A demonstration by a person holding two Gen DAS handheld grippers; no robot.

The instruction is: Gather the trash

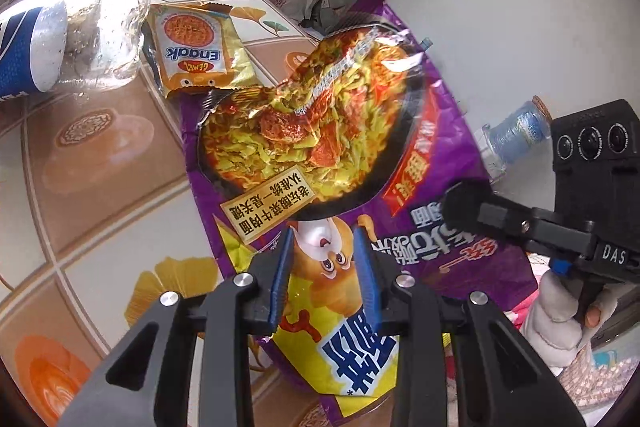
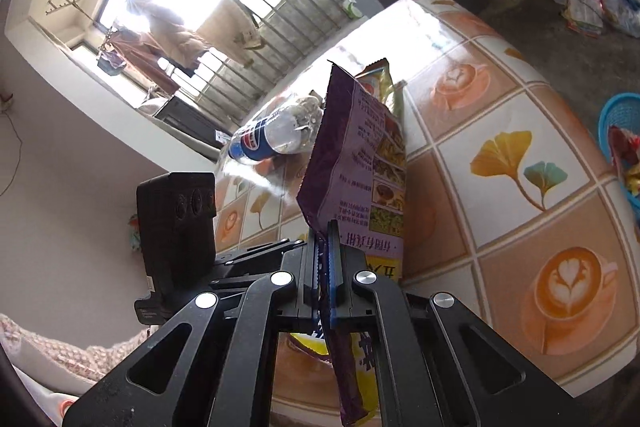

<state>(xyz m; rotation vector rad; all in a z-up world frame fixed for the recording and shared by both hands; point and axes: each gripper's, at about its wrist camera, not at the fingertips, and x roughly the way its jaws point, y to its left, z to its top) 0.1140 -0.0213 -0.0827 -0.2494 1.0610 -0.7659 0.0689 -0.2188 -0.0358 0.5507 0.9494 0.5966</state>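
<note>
Right gripper: jaws clamped together on the edge of one large purple noodle wrapper, which stands on edge above the table. Left gripper: jaws partly open, straddling the same wrapper's near end; whether its blue pads press the film cannot be told. In the left wrist view the right gripper enters at 3 o'clock, held by one gloved hand. Beyond the wrapper, at 11 o'clock, lies one yellow Enaak snack packet. Just beside it, at 10 o'clock, lies one clear plastic bottle with a blue label, on its side. One blue basket sits at 3 o'clock in the right wrist view, off the table edge.
</note>
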